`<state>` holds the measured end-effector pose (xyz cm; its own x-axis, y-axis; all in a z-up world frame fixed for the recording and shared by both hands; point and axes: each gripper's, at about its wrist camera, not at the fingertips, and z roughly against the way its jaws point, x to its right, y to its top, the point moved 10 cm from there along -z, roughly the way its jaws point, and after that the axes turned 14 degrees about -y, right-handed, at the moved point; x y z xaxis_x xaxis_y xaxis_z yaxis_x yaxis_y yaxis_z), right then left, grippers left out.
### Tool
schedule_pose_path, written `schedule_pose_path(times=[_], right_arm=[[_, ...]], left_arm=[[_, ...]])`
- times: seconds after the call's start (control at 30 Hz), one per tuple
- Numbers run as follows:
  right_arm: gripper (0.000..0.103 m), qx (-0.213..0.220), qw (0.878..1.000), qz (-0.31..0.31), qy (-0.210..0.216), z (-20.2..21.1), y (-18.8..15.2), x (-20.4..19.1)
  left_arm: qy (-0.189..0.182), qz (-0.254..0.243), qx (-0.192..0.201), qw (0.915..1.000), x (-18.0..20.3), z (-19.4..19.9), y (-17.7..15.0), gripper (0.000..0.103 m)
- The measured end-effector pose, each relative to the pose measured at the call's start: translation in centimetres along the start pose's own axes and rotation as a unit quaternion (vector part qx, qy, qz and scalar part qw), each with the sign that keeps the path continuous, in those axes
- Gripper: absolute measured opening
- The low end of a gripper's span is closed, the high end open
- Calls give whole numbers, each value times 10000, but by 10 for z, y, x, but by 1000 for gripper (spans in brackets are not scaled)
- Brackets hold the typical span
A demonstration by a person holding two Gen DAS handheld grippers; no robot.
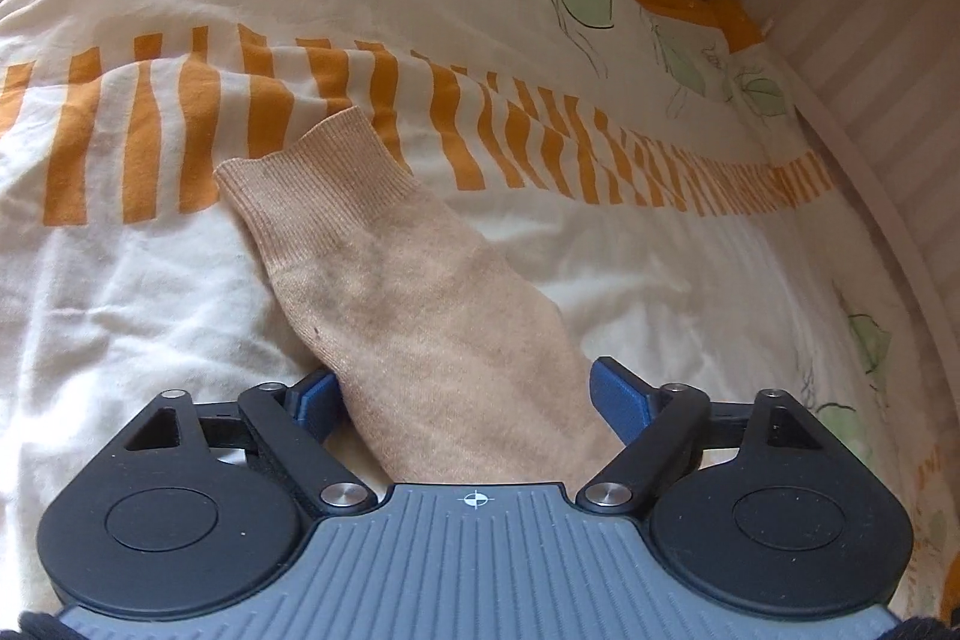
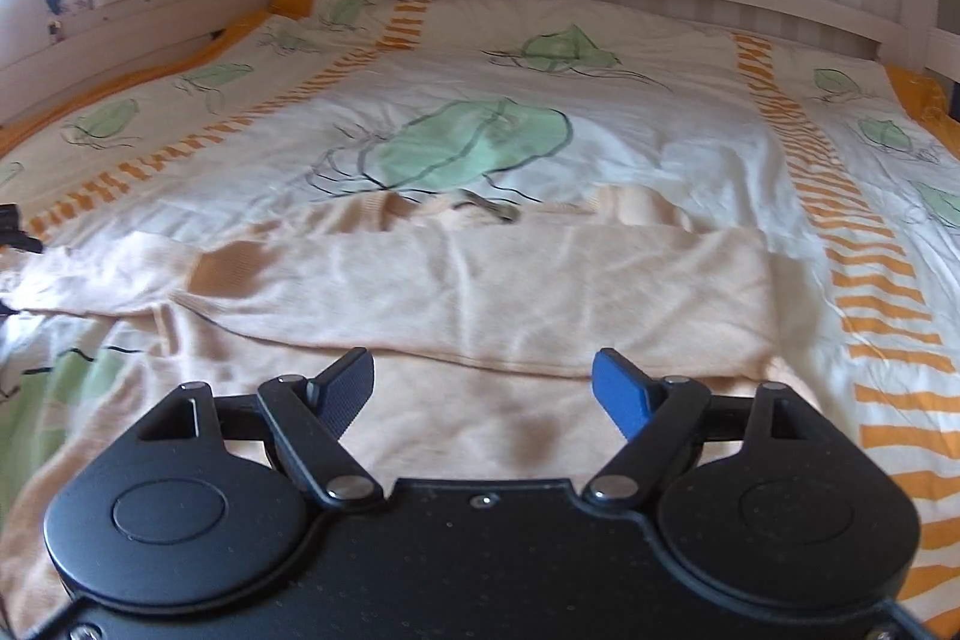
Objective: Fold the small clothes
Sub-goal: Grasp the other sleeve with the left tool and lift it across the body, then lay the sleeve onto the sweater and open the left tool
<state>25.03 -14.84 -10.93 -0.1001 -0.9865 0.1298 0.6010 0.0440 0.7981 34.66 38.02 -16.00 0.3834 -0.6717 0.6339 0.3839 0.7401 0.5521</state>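
Folding the sweater on the bed: left tongs gape around its sleeve, ungripped; right tongs open, empty; next, pinch the sleeve.

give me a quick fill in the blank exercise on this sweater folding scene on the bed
1. The peach sweater lies on a duvet printed with green leaves and ____ stripes.
2. In the left wrist view, the sweater's sleeve runs between the jaws of the ____ gripper.
3. The right gripper hovers over the sweater with its jaws ____.

Missing words: orange; left; open
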Motion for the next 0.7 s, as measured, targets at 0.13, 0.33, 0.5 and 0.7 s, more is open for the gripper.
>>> schedule_pose_path(times=[0.13, 0.33, 0.5, 0.7], right_arm=[[81, 43, 9998, 84, 170, 9, 4, -15], [81, -17, 9996, 29, 293, 16, 4, -24], [81, -62, 9995, 46, 303, 16, 3, -29], [81, -69, 9994, 96, 319, 13, 13, -36]], left_arm=[[335, 103, 71, 9994, -10, 5, 4, 5], [-413, -155, 463, 9980, 42, 28, 10, 3], [-1098, -1033, 175, 9884, 111, 27, -28, 3], [-1873, -2055, -872, 9566, 185, 5, -122, 3]])
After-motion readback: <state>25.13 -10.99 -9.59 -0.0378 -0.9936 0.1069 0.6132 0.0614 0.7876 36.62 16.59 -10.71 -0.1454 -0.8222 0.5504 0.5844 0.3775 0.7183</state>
